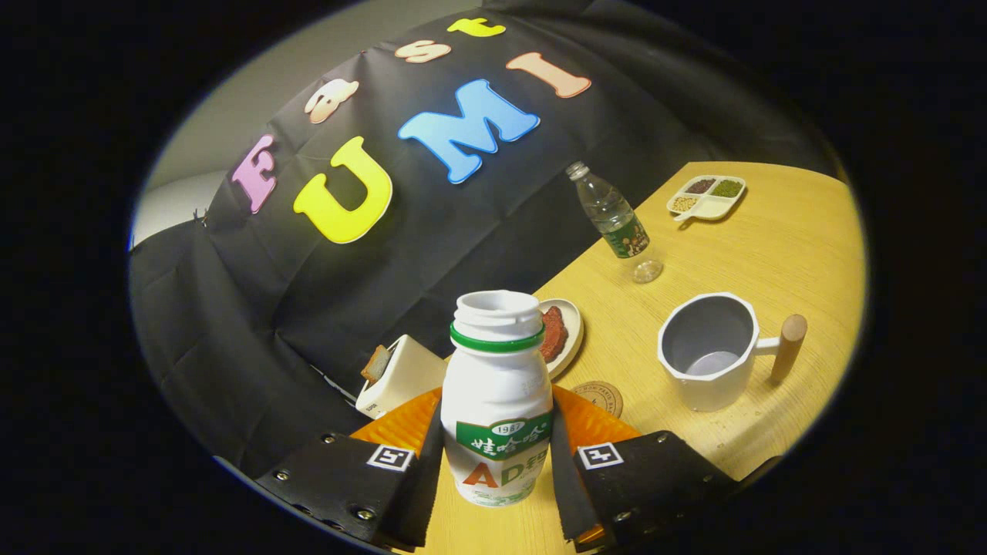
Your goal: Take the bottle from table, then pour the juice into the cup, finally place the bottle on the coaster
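Between the tongs (497, 462), clamped from both sides: uncapped white bottle (497, 401), raised off the tabletop (771, 254). Right, beyond: white cup (709, 351), empty. Coaster (600, 397) just ahead, bare.

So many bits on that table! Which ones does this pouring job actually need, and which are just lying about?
Needed:
- white plastic juice bottle with green neck ring, gripped between the claw's two fingers
- white mug with wooden handle
- round cork coaster

Lying about:
- clear water bottle
- white toaster
- plate of reddish food
- divided tray of grains
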### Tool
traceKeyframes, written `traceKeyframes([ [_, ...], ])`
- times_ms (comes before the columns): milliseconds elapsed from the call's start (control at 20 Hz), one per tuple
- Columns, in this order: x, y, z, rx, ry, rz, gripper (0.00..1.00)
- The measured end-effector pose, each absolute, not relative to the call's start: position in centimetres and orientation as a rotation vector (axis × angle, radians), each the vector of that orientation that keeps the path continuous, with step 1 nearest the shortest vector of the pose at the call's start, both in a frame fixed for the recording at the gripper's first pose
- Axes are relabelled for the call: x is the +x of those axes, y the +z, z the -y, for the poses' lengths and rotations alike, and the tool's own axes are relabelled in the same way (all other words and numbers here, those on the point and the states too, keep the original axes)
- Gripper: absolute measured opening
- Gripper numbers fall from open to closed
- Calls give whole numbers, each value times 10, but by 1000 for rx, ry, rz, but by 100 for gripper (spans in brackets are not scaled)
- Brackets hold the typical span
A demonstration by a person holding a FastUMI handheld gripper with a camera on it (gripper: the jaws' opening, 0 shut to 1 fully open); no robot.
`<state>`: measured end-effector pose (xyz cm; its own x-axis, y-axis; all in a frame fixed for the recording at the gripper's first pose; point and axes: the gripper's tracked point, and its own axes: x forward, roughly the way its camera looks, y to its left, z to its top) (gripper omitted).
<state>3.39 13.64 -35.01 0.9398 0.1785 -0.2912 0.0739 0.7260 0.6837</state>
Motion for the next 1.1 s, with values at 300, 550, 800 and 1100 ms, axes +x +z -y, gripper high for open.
traceKeyframes([
  [300, 33, -364, -119, 962, -9, -401, 62],
  [550, 31, -372, -117, 1094, -41, -438, 63],
  [800, 41, -379, -122, 1202, -67, -479, 62],
  [1100, 44, -378, -121, 1329, -85, -505, 62],
])
